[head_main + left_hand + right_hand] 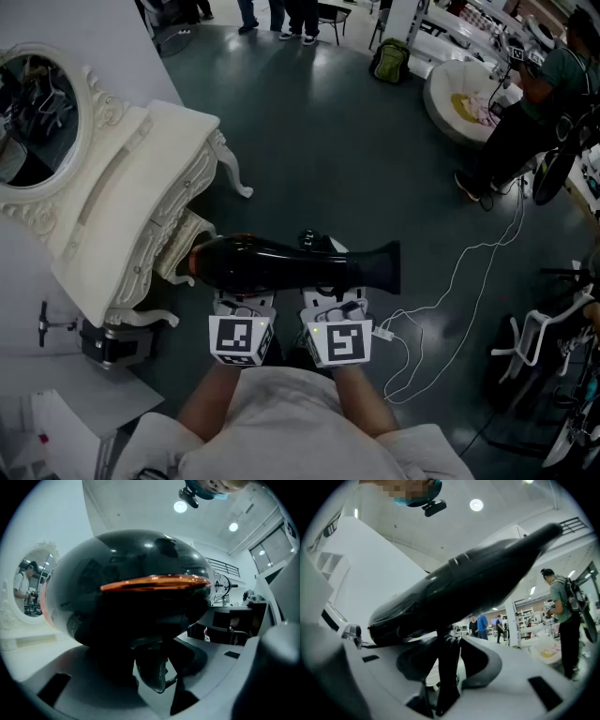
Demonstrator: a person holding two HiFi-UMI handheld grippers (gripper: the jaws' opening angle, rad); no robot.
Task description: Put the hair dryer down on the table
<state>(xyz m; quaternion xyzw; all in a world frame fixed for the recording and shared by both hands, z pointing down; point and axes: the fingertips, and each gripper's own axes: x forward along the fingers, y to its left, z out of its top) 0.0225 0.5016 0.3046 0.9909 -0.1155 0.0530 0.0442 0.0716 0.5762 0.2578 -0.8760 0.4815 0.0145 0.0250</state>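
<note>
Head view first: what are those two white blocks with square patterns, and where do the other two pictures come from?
A person works two two-jaw grippers; the patterned cubes are part of them. The head view is from a camera on the person's head, looking down. The other two come from cameras riding on each gripper, looking along its jaws. The left gripper and right gripper hold a black hair dryer above the floor, beside a white dressing table with a mirror. It is not yet set down.
</note>
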